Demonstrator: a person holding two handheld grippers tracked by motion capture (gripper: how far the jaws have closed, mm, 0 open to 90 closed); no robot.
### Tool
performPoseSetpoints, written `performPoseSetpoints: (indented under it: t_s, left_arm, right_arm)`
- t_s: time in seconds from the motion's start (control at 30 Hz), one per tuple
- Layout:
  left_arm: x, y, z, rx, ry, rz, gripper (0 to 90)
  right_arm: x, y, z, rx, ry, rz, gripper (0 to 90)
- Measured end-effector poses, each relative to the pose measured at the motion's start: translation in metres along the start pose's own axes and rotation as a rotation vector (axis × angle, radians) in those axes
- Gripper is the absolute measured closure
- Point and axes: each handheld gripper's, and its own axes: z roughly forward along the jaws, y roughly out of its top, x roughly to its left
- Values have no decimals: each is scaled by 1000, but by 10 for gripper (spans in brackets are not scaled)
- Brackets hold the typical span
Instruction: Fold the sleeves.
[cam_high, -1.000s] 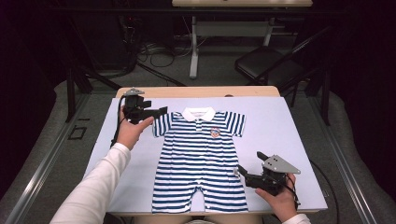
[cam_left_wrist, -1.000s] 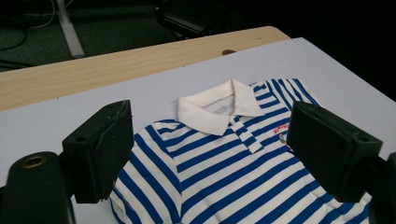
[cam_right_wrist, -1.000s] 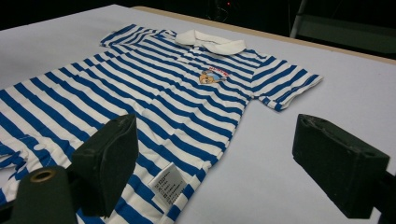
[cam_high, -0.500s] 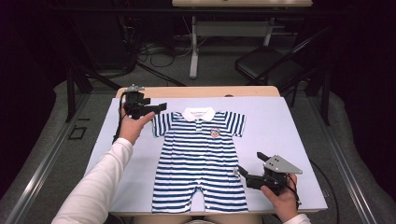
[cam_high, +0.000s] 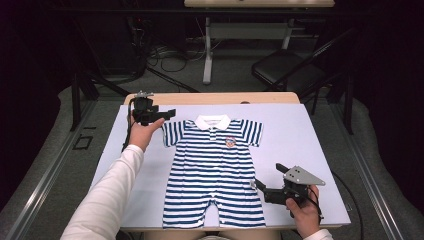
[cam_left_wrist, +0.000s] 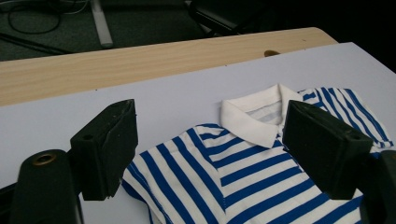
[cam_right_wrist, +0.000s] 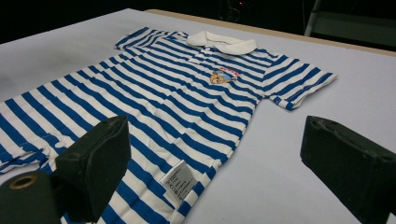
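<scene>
A blue-and-white striped baby romper (cam_high: 215, 165) with a white collar lies flat, front up, on the white mat (cam_high: 300, 130). My left gripper (cam_high: 169, 113) hovers at the romper's far-left sleeve, pointing right. In the left gripper view the romper's shoulder (cam_left_wrist: 243, 177) lies below the left gripper (cam_left_wrist: 208, 126), whose jaws stand wide apart and have closed slightly. My right gripper (cam_high: 259, 185) points left at the romper's near-right side. Its jaws have just been opening. In the right gripper view the right gripper (cam_right_wrist: 217, 135) is open above the romper's hem (cam_right_wrist: 177, 93) and a white care label (cam_right_wrist: 176, 182), touching neither.
The mat covers a wooden table whose far edge (cam_high: 210, 98) shows beyond it. Bare mat lies left and right of the romper. A dark chair (cam_high: 290, 75), a table leg and cables stand on the floor behind.
The left gripper has shifted a little toward the table's far side by the sleeve. The right hand has stayed in place.
</scene>
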Motion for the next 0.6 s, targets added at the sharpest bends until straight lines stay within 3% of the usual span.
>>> performPoseSetpoints:
  t_s: [0.27, 0.6]
  left_arm:
    - [11, -4, 10, 14, 26, -48, 222]
    - [25, -9, 22, 43, 49, -73, 257]
  right_arm:
    - [-1, 0, 0, -2, 4, 1, 85]
    - [-1, -1, 0, 0, 6, 3, 85]
